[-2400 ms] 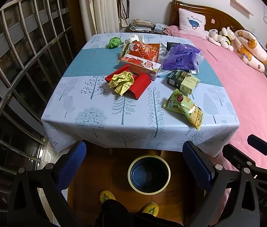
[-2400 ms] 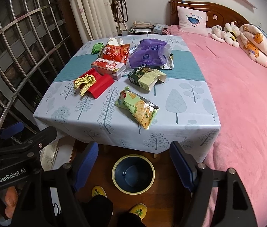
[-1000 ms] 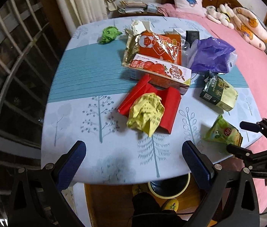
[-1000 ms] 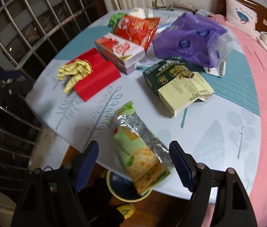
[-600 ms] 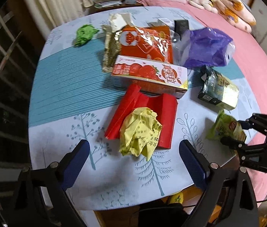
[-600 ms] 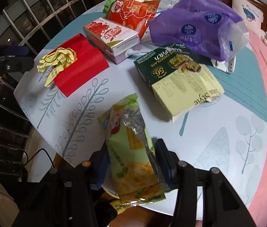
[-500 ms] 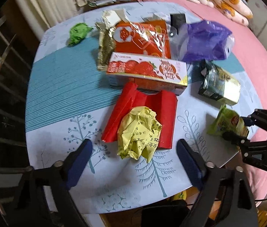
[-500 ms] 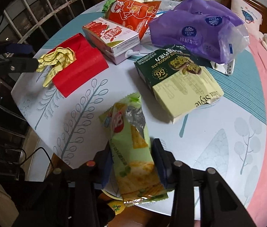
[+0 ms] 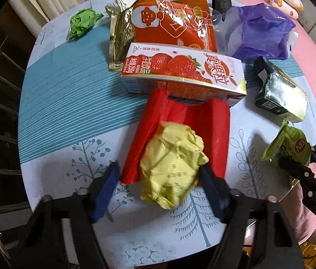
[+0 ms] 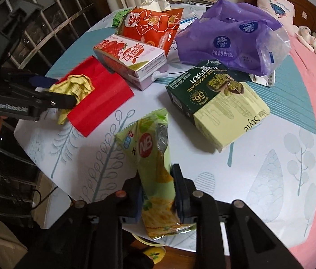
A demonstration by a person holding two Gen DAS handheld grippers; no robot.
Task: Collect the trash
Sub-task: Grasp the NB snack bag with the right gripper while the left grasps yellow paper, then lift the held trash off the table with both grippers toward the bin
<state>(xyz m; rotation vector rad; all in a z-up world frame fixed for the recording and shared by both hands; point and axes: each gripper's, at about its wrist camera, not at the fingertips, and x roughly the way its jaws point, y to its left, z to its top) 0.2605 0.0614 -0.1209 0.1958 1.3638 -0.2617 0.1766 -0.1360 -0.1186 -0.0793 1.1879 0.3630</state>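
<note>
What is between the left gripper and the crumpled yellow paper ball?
Nothing visible. The left gripper already straddles the crumpled yellow paper ball, which lies on the folded red paper sheet; its jaws are open on either side.

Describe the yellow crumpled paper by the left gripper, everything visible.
The yellow crumpled paper is a loosely balled, creased sheet, pale yellow with faint small print. It lies on the near end of the red folded sheet, overhanging onto the tablecloth. The left gripper straddles it: the right blue pad looks to be touching its side, the left pad stands apart with red sheet between. It still looks to rest on the table, not yet clamped.
</note>
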